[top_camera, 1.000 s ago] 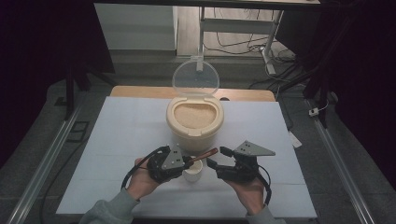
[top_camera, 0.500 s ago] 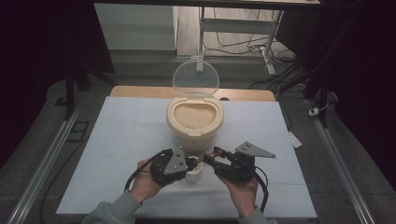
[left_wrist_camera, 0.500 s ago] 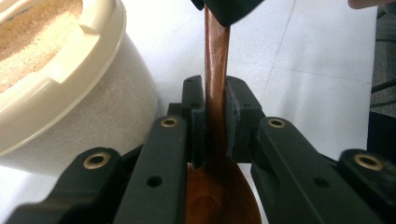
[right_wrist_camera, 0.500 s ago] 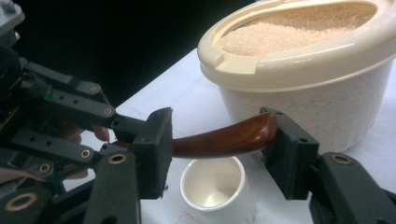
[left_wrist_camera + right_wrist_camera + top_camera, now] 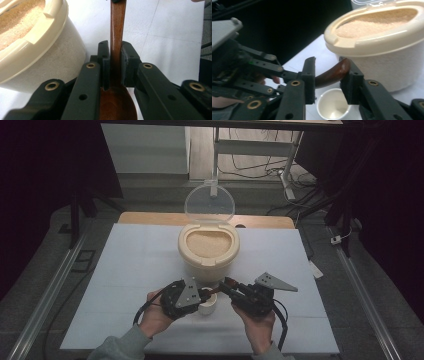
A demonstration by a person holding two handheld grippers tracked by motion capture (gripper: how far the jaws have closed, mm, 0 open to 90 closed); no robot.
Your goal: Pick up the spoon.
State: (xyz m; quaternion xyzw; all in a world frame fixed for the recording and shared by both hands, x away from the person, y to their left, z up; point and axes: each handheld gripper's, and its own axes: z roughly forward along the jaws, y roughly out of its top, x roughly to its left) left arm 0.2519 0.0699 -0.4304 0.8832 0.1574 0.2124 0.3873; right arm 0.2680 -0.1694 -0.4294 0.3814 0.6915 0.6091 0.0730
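- The left gripper [image 5: 200, 295] has its jaws clamped on the neck of a brown wooden spoon [image 5: 117, 37], just above the bowl; the handle runs straight away from it over the white surface [image 5: 130, 265].
- The right gripper [image 5: 327, 77] has just been closing its jaws around the free end of the spoon handle. The end touches one pad, and a gap remains on the other side.
- A small white cup [image 5: 332, 105] stands on the surface right below the spoon.
- Just beyond it stands a cream container [image 5: 209, 251] of grain, its clear lid [image 5: 210, 202] standing up.
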